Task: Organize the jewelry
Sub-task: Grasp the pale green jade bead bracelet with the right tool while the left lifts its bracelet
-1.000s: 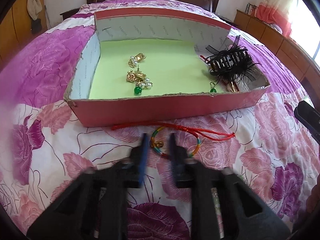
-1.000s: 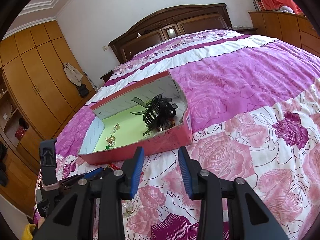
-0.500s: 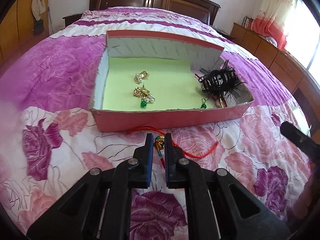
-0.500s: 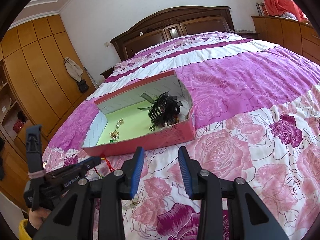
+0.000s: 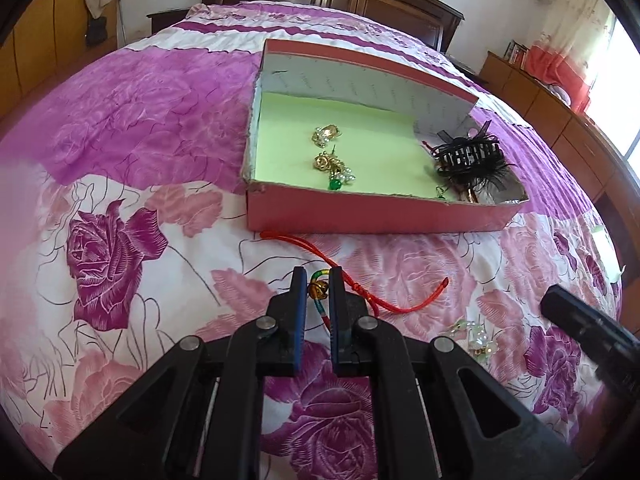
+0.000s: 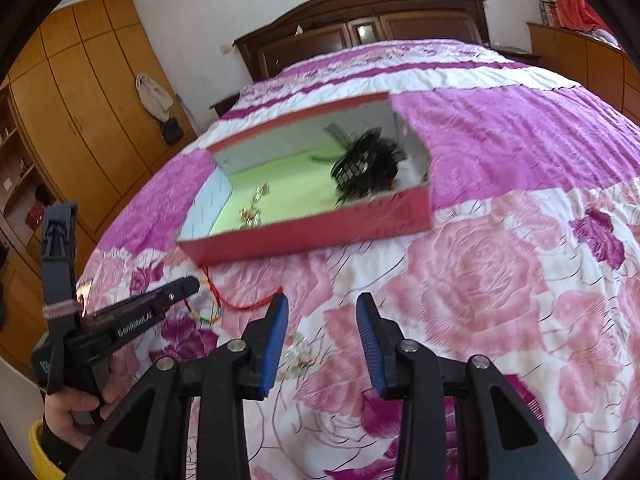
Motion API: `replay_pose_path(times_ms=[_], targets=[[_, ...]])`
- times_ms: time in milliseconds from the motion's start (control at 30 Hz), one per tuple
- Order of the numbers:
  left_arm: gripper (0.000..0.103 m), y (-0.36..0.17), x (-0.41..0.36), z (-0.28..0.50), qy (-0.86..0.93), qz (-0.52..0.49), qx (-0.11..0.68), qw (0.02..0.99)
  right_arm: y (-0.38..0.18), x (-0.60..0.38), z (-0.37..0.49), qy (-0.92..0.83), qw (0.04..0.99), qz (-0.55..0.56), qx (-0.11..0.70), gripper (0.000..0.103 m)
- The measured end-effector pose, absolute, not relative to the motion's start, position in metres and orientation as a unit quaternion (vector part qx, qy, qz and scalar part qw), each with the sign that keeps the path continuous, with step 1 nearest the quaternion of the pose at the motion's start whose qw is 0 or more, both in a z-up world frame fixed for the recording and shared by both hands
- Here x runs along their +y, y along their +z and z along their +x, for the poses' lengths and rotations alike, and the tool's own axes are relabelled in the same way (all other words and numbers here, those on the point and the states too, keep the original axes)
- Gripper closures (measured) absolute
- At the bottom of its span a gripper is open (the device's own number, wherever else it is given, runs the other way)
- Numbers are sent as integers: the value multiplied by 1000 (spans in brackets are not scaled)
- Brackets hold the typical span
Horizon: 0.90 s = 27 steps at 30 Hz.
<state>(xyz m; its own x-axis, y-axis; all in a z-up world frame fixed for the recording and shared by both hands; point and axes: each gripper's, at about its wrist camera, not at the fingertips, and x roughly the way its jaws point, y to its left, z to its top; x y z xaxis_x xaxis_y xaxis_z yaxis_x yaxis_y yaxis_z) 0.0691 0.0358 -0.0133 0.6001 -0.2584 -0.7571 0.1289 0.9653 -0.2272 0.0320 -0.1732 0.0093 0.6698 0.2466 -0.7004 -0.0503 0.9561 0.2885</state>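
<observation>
Now the rose-print bed [image 5: 120, 128] carries a pink box [image 5: 360, 216]; before it, the left claw [image 5: 319, 280] pinches a multicoloured bracelet [image 5: 319, 290] with red cord, while the right claw [image 6: 322, 304] hangs spread above clear beads [image 6: 298, 354].

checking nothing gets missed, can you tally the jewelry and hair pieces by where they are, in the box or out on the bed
In the red box: 3, two gold earring clusters and a black hair clip
On the bedspread: 2, a red cord bracelet in the left claw and a clear bead piece
Total: 5
</observation>
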Motion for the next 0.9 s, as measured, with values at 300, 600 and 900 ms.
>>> replay_pose_path(times_ms=[300,600,900], targets=[[101,-16,37,68,-112,-77,434,891,-17,-148,42,92,881,102,452,65],[101,-17,34,68,-115,-71,434,891,-46,-133,52,84,865,74,489,64],[101,-10,29,66,-115,-60,423,897,-44,-136,52,81,869,80,481,85]])
